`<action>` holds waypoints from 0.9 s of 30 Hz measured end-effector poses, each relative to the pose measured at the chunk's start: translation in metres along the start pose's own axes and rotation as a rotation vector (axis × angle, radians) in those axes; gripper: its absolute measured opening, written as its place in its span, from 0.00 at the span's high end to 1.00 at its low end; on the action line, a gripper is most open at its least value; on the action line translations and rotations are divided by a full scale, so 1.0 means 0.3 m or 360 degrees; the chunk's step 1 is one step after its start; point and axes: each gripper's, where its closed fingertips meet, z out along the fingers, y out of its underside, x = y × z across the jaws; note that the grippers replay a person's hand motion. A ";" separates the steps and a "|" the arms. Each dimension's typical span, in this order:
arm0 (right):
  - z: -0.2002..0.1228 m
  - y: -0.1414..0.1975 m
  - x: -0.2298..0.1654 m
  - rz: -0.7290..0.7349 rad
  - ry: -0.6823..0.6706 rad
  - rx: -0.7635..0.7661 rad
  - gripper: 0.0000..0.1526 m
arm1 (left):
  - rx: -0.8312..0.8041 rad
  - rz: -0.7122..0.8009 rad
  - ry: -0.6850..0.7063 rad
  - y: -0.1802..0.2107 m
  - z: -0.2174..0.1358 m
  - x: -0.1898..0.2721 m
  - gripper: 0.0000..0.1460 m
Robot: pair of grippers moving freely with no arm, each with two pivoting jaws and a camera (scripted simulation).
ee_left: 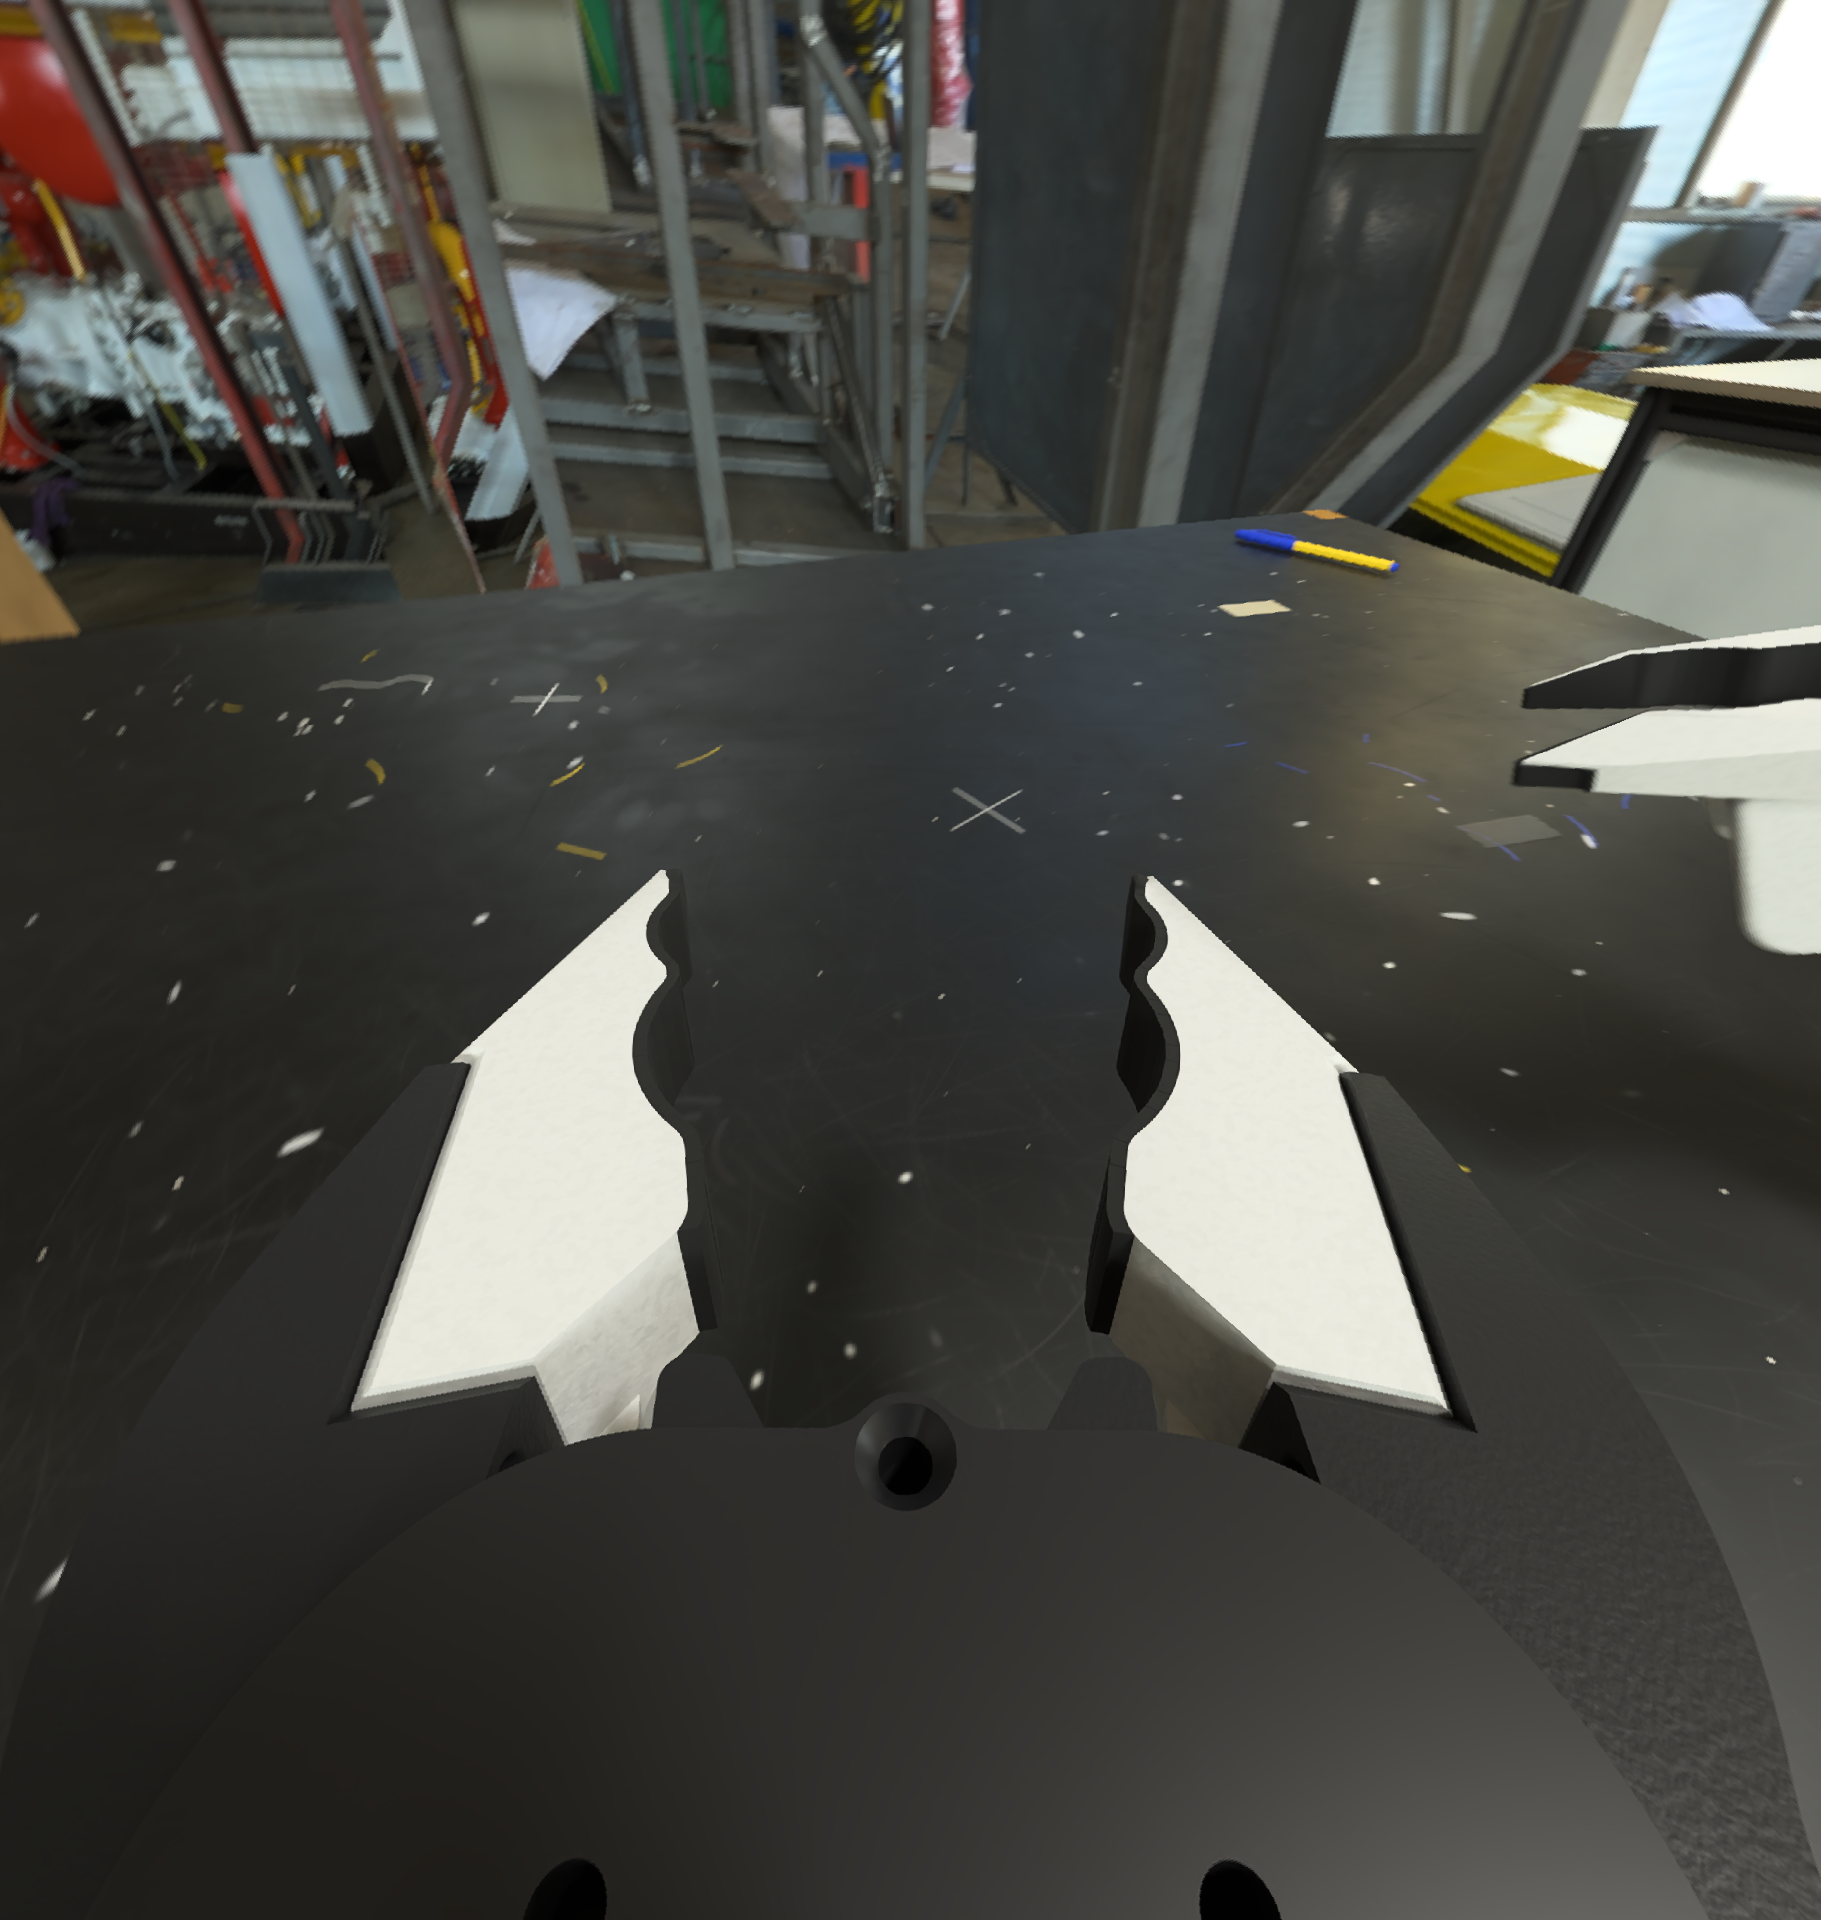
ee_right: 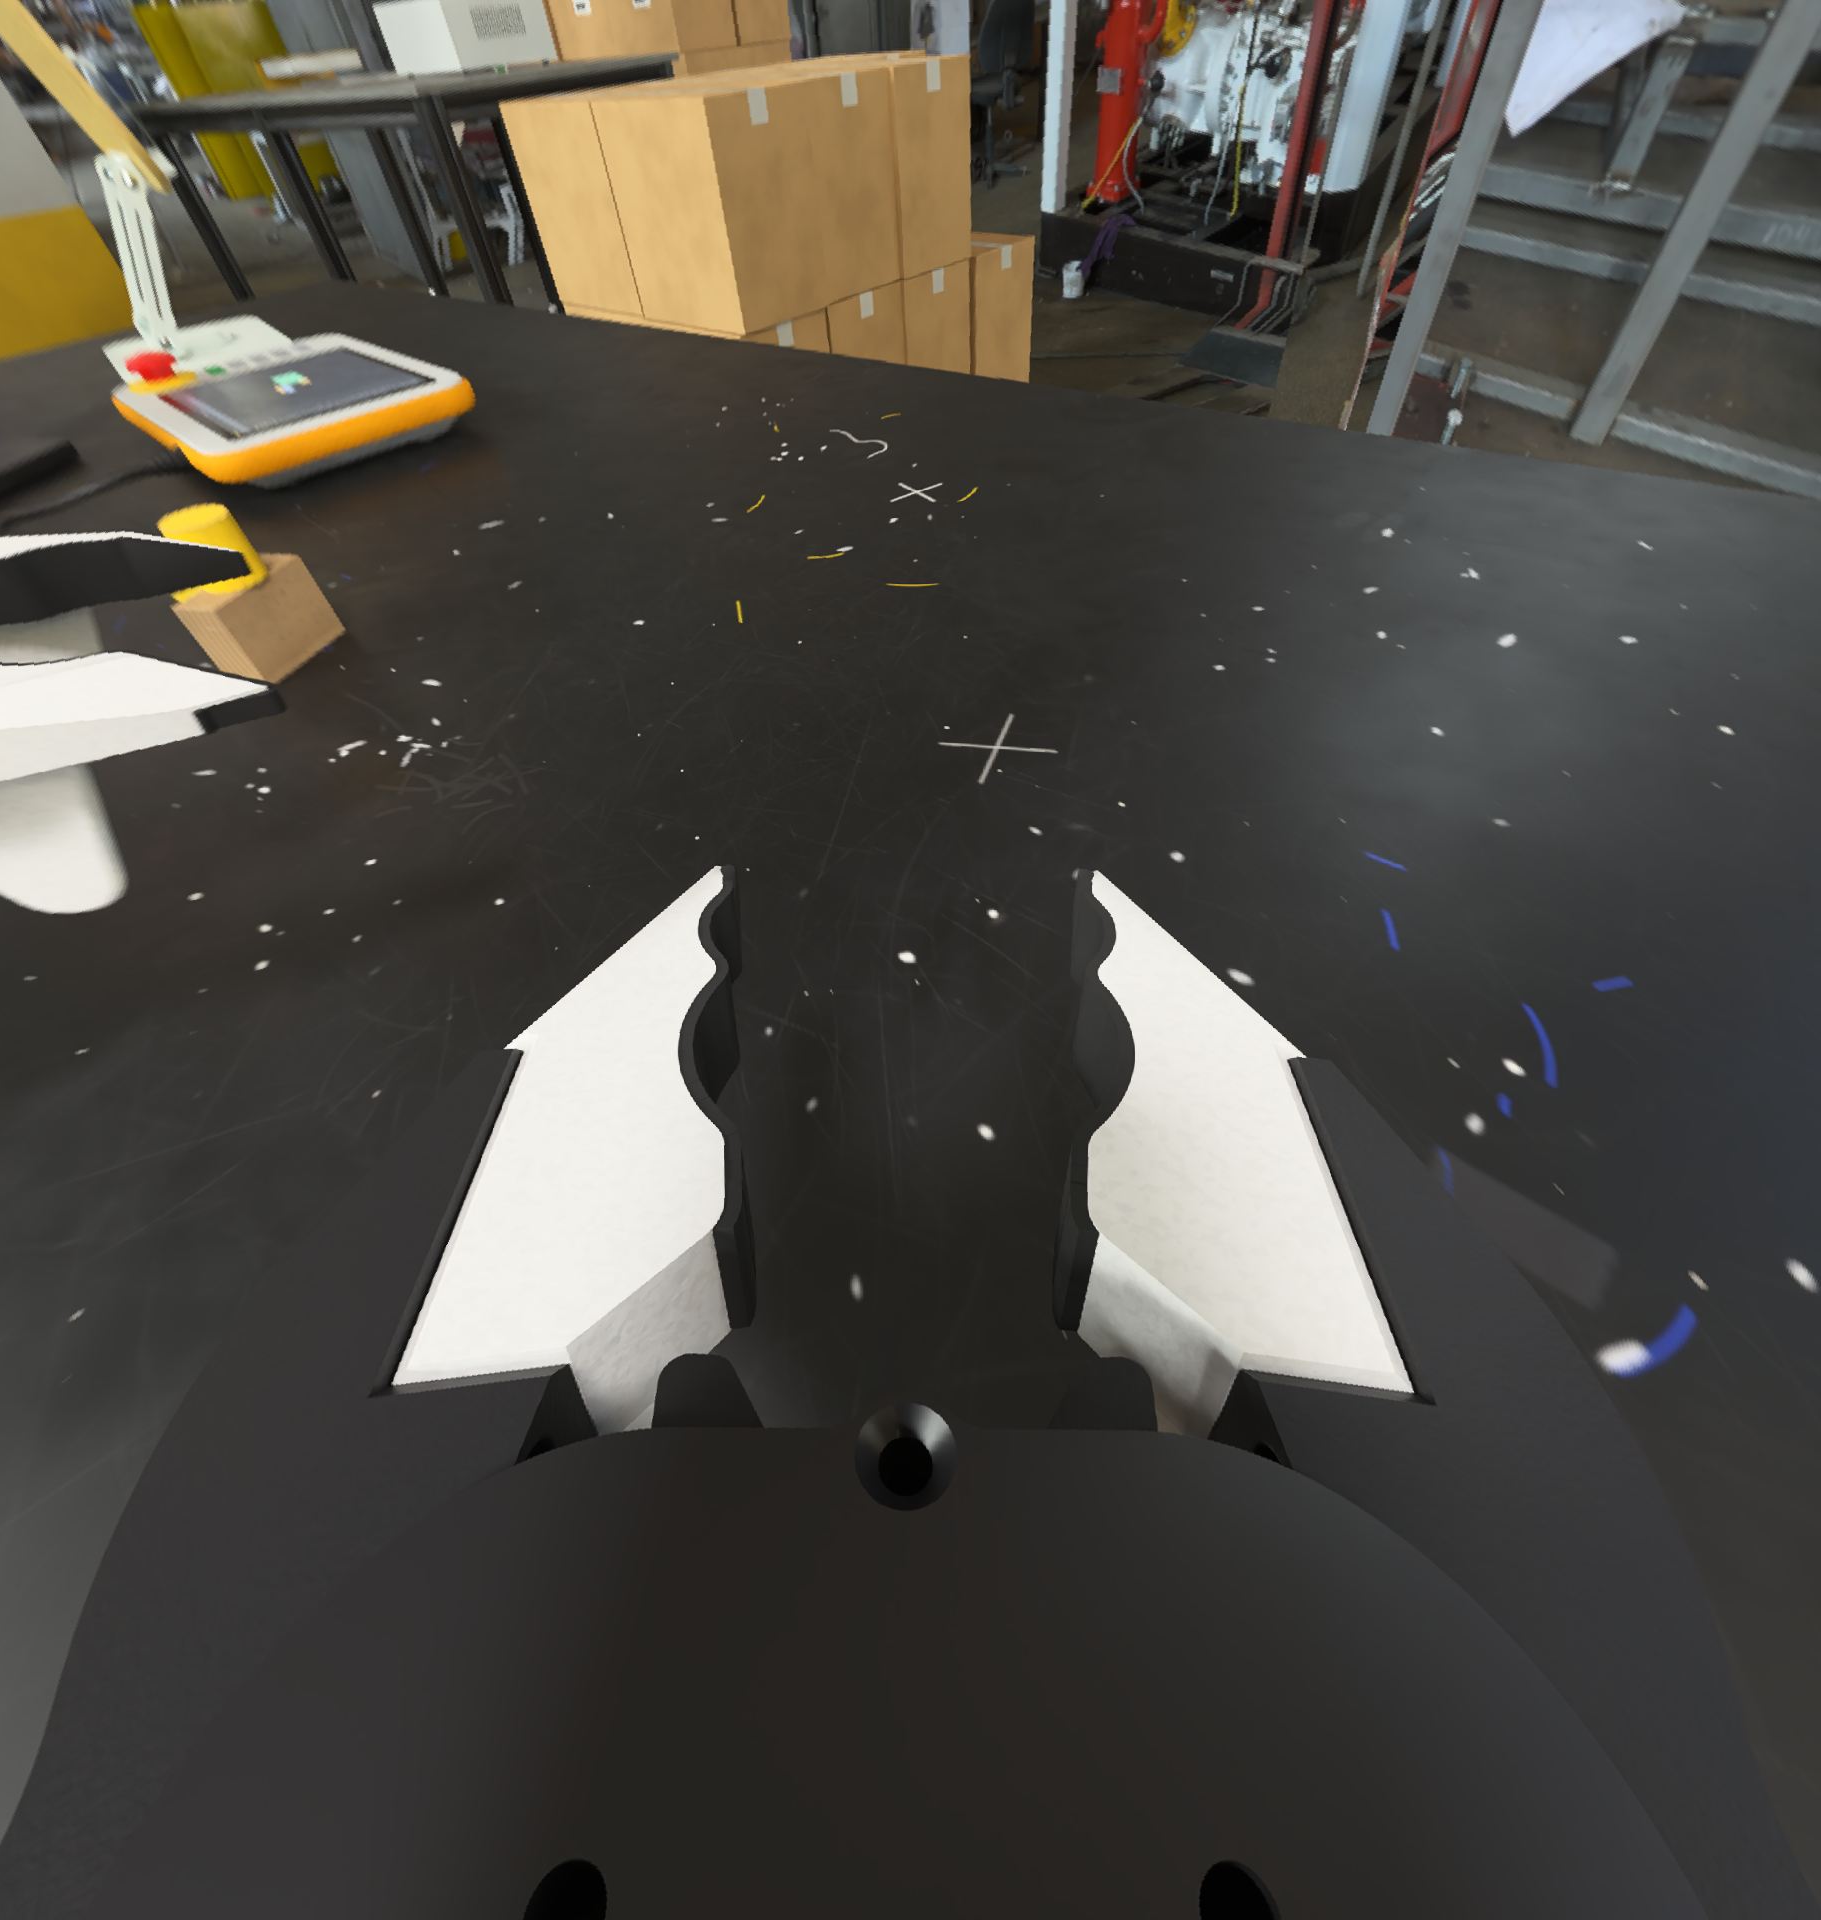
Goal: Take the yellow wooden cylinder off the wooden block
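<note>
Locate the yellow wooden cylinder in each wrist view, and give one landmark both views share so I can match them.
Left wrist view: not in it; only the dark table, a blue and yellow pen and the other gripper at the right edge.
Right wrist view: yellow wooden cylinder at the far left, standing on the wooden block, partly behind the other gripper's finger.
Shared landmark: the large white chalk cross ahead of the jaws.

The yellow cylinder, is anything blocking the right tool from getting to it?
Partly. In the right wrist view, the left tool sits in front of the yellow cylinder on the wooden block, hiding part of it. The right tool is open, with only bare table ahead.
</note>
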 end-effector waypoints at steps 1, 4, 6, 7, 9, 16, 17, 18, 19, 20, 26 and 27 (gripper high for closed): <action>0.037 0.002 -0.018 -0.0034 0.0007 -0.0006 0.57 | -0.0013 -0.0028 -0.0027 0.014 -0.007 -0.016 0.42; 0.097 0.015 -0.059 -0.0110 0.0038 0.0025 0.55 | -0.0093 -0.0115 -0.0018 0.082 -0.033 -0.030 0.42; 0.093 0.044 -0.097 -0.0098 0.0013 0.0009 0.54 | -0.0209 -0.0107 0.0040 0.136 -0.064 -0.021 0.42; 0.080 0.061 -0.111 -0.0104 -0.0003 -0.0002 0.54 | -0.0234 -0.0096 0.0034 0.147 -0.081 -0.025 0.42; 0.046 0.082 -0.109 -0.0159 0.0058 0.0025 0.54 | -0.0203 -0.0118 0.0026 0.136 -0.107 -0.034 0.41; 0.011 0.070 -0.081 -0.0160 0.0081 0.0092 0.57 | -0.0187 -0.0086 -0.0103 0.088 -0.135 -0.110 0.42; 0.018 0.072 -0.075 -0.0155 0.0088 0.0076 0.57 | -0.0201 -0.0084 -0.0171 0.076 -0.148 -0.152 0.44; 0.027 0.071 -0.070 -0.0147 0.0090 0.0060 0.57 | -0.0227 -0.0057 -0.0300 0.057 -0.170 -0.217 0.49; 0.035 0.064 -0.068 -0.0136 0.0085 0.0043 0.56 | -0.0244 -0.0016 -0.0466 0.022 -0.202 -0.296 0.54; 0.043 0.051 -0.072 -0.0127 0.0062 0.0031 0.55 | -0.0237 0.0006 -0.0600 -0.024 -0.236 -0.373 0.57; 0.022 -0.149 -0.144 -0.0232 -0.0049 0.0101 0.55 | -0.0729 -0.0238 -0.0731 -0.180 -0.242 -0.697 0.56; 0.004 -0.182 -0.160 -0.0241 -0.0070 0.0139 0.55 | -0.0813 -0.0338 -0.0674 -0.170 -0.214 -0.713 0.56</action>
